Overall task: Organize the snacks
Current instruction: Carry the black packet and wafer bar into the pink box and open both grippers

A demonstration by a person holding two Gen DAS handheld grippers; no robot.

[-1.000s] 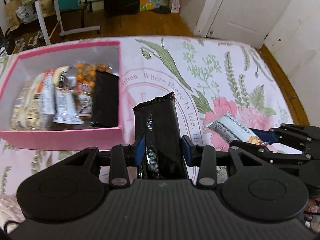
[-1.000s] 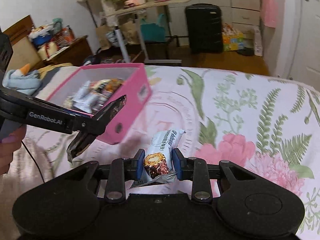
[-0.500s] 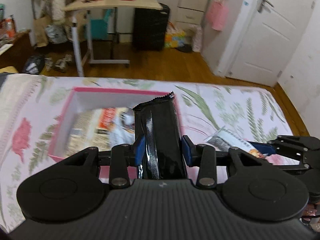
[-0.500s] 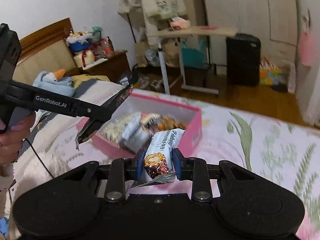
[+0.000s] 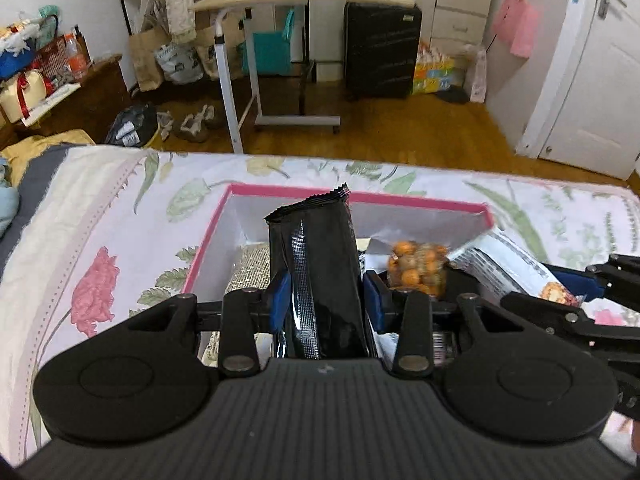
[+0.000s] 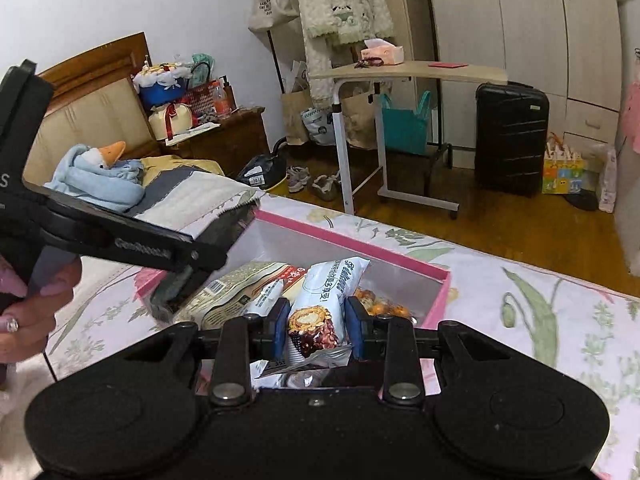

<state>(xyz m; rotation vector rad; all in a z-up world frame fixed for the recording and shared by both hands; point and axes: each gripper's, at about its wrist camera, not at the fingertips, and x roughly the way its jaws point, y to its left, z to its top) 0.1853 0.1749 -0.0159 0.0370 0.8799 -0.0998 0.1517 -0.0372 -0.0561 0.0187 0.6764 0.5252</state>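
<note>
Hiding box (image 5: 420,200) contents: black packet (image 5: 320,272), gripper-clamped.

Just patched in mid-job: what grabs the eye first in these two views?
The left gripper is shut on a glossy black snack packet standing up over the pink box. The right gripper clamps a white chocolate-bar wrapper above the same box, which already holds several snacks on the floral bedspread.
</note>
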